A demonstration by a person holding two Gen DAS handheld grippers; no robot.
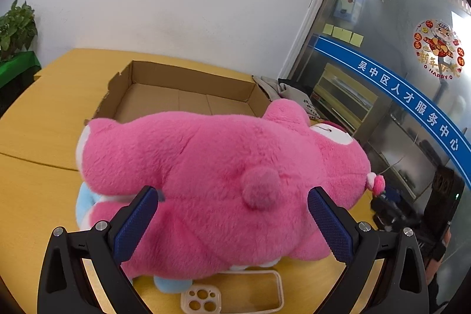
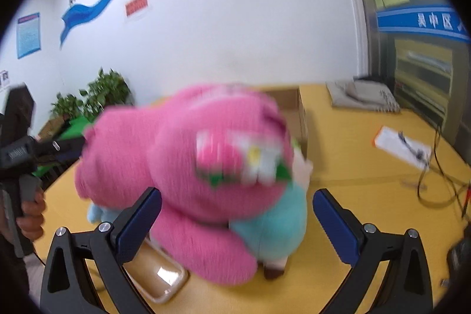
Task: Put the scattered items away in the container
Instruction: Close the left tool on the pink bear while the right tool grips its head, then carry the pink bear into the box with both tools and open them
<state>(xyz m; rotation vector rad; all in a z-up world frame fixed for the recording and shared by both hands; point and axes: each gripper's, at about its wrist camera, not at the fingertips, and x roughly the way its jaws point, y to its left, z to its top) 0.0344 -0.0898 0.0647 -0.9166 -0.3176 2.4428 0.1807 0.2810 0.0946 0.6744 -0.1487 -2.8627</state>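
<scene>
Pink plush (image 1: 212,175) lies between open left hand-held gripper (image 1: 232,196) pads.

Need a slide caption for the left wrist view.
Open left claw straddles pink plush on yellow table, empty cardboard box behind.

Bright, even indoor light; fisheye bending and dark vignette at edges; right wrist view motion-blurred, especially the pink plush toy (image 2: 188,167)

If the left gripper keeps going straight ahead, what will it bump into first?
Most likely the pink plush toy. The left gripper is open, and the toy's back fills the space between its fingers. The cardboard box lies farther behind.
</scene>
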